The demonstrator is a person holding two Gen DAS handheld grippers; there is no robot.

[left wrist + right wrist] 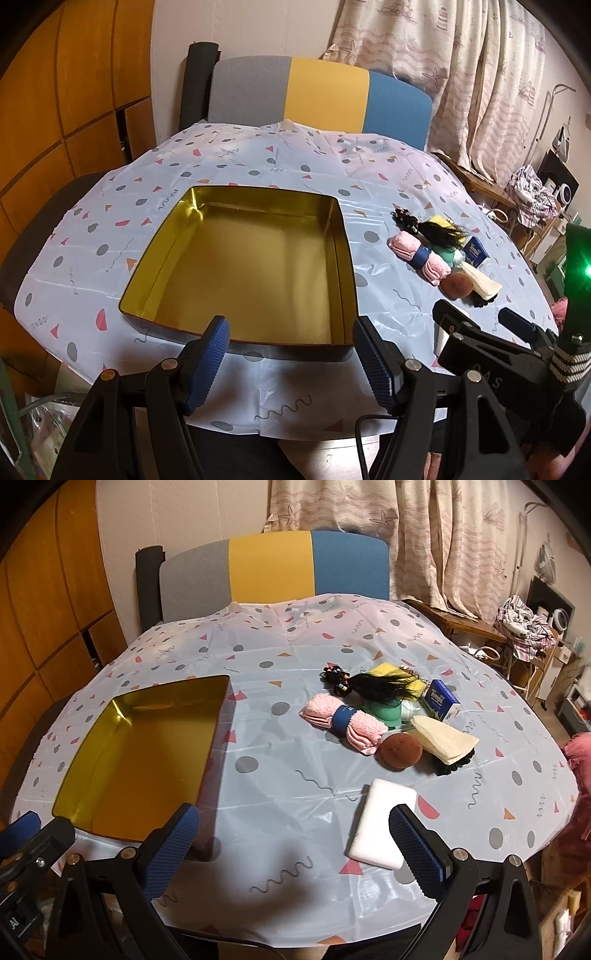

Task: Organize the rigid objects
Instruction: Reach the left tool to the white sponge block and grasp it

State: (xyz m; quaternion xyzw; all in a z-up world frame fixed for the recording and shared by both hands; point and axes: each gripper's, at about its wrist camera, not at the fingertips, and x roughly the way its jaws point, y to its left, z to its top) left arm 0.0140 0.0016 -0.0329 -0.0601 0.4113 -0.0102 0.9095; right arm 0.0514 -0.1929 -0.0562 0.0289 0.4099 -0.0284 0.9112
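Holding: nothing in either gripper; the left gripper (291, 363) hovers at the near rim of the tin (347, 266) with jaws spread wide, and the right gripper (295, 853) stands equally wide and empty over the surface (288, 786).
Tin: square, gold-lined, nothing in it, lying left of the other things; probably the destination.
White block (380, 821): flat, rounded rectangle, lying just ahead of the right jaws, apart from the pile. Looks stiff and light, possibly smooth and slippery; best taken across its short width, near the middle.
Blue box (441, 701): small carton at the far right of the pile; stiff but crushable, so grip lightly on its broad faces.
Brown ball (400, 751): round, touching the towel (343, 723); likely to roll, so close on its widest part.
Soft items: pink towel with blue band, cream cloth (445, 744), black hair tuft (384, 688), hair ties (334, 677); not rigid.
Green item (382, 710): partly hidden beneath the tuft; stiffness cannot be told.
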